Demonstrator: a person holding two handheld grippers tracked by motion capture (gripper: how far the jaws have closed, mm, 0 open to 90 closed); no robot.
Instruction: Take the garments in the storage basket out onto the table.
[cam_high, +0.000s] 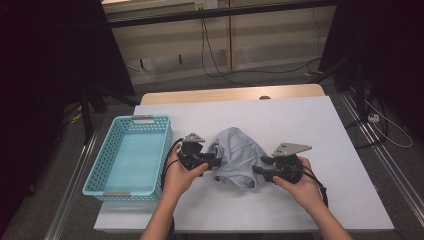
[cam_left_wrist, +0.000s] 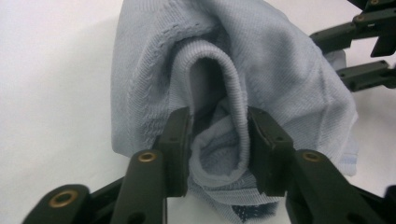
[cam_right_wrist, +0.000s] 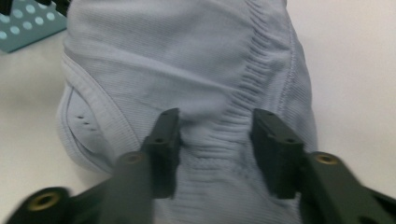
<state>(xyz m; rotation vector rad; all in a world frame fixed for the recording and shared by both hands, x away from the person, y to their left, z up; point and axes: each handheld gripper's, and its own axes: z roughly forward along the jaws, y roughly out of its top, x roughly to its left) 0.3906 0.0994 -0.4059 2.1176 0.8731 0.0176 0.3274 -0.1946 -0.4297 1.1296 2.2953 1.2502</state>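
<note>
- A pale blue knitted garment (cam_high: 235, 156) lies crumpled near the middle of the white table (cam_high: 310, 125), with nothing on top of it.
- The left gripper (cam_high: 212, 161) meets the garment at its left edge. In the left gripper view its fingers (cam_left_wrist: 177, 140) are clenched on a bunched fold of the ribbed hem, cloth pressed against both pads.
- The right gripper (cam_high: 256, 170) comes in from the garment's right lower edge. In the right gripper view its fingers (cam_right_wrist: 163, 140) straddle a ridge of ribbed seam, the cloth bulging up between them. The fabric fills the gap and touches both pads, so they are grasping the garment.
- In the left gripper view the right gripper's dark fingers show at the upper right, just past the far side of the cloth and apart from the left fingers.
- A turquoise perforated plastic basket (cam_high: 131, 155) stands on the table's left side, just beside the left hand (cam_high: 181, 176). No cloth lies inside it. A corner of it shows at the top left of the right gripper view, beyond the garment.
- The right hand (cam_high: 300, 186) rests low at the right, with black cable trailing back along the wrist.
- Beyond the table's far edge, loose cables (cam_high: 220, 65) run across a grey floor in front of a pale wall panel, and dark stands flank both sides.
- The stretch of table between garment and basket is taken up by the left gripper and hand.
</note>
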